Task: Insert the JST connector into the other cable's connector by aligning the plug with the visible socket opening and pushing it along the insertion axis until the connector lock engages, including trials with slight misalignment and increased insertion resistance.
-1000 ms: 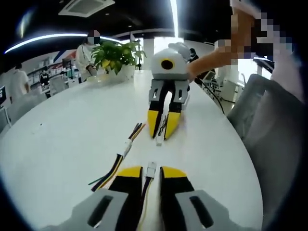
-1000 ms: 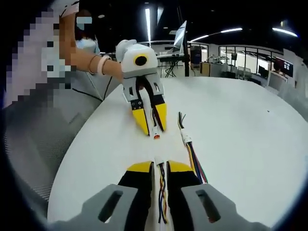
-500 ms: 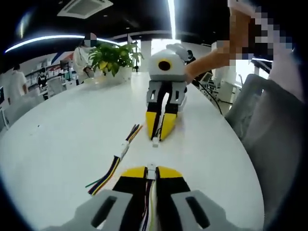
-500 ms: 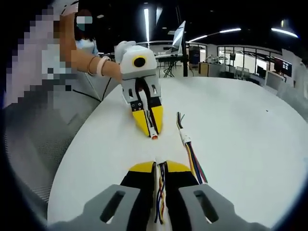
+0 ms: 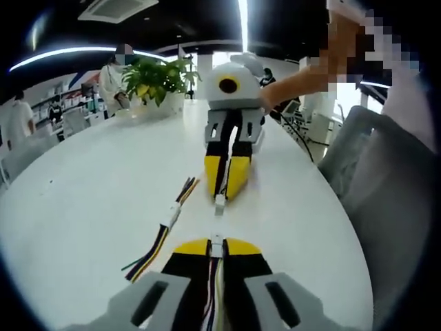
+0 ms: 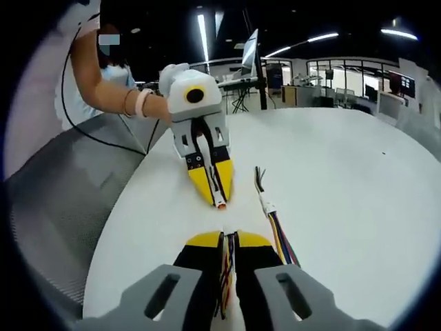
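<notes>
I'm working in a big open-plan office. A long white table (image 5: 83, 186) stretches away from me, with a leafy potted plant (image 5: 155, 79) standing at its far end and grey chairs (image 5: 386, 200) pulled up along one side. Overhead the ceiling is dark, crossed by strip lights (image 5: 243, 17) and fitted with an air-conditioning vent (image 5: 114, 8). Further back I can see desks with monitors (image 6: 255, 48) and glass partitions (image 6: 351, 72) — people (image 5: 114, 72) are standing about there too.
</notes>
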`<state>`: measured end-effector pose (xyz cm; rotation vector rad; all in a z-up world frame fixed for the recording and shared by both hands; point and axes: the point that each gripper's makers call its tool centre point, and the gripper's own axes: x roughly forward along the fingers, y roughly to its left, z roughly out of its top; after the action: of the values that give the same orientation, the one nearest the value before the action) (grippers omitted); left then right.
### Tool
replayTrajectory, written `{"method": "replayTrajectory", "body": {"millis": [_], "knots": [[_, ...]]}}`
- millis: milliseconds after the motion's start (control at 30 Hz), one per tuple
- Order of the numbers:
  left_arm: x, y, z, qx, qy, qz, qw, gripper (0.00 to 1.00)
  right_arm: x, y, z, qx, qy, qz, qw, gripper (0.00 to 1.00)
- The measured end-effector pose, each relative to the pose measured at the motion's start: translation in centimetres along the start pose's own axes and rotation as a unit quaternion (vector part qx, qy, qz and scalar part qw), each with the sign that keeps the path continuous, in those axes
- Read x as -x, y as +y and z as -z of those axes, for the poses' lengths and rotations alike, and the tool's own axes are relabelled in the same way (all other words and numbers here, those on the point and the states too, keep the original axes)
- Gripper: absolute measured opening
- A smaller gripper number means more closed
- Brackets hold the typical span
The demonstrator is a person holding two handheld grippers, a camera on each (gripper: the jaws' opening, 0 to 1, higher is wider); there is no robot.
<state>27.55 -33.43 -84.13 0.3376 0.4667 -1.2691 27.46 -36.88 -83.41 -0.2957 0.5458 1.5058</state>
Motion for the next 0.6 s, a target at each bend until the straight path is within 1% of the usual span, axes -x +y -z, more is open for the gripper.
{"method": "replayTrajectory", "body": {"millis": [300,600], "knots": [[-0.1,-0.1,-1.3,-0.023,-0.003,0.009,0.9997,0.0,-0.3,0.2,-0.7,0.002,0.002,-0.011,0.9999,0.03],[-0.3,-0.3,-1.7,-0.035,0.0,0.017,0.9993,0.0,-0.6,0.4,-0.7,0.001,0.007,-0.016,0.9999,0.03]]}}
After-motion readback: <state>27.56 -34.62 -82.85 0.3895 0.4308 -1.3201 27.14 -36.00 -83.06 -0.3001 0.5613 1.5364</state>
